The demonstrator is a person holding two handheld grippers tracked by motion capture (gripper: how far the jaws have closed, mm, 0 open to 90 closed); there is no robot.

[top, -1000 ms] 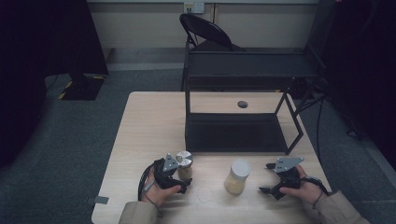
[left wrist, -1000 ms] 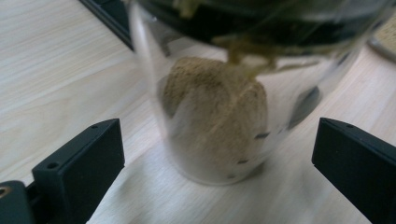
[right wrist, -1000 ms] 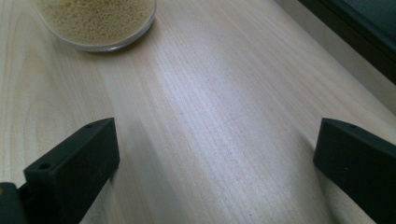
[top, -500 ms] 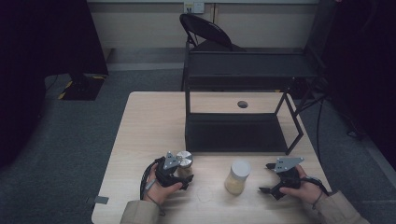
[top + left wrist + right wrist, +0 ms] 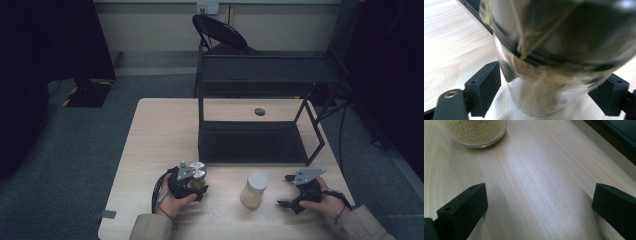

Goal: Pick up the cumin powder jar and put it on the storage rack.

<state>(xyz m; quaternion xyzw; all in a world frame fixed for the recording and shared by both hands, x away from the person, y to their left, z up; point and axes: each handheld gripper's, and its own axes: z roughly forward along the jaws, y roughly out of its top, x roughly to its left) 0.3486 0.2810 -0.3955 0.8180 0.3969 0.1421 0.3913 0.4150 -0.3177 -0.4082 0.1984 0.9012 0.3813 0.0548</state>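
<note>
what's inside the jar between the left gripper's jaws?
The left gripper has been closing around the jar, a clear one. Through its wall shows a tan powder, heaped against one side. Glare and blur hide how full it is; the metal lid covers the top.

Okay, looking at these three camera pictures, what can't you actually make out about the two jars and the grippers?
- Left jar: the left gripper view is blurred and too close, so its contents and label stay unclear, as does whether the closing fingers press it.
- The high view hides its body behind the left gripper.
- Grain jar: the top edge of the right gripper view cuts off its top.
- Dark spot on the table: too small to identify.
</note>
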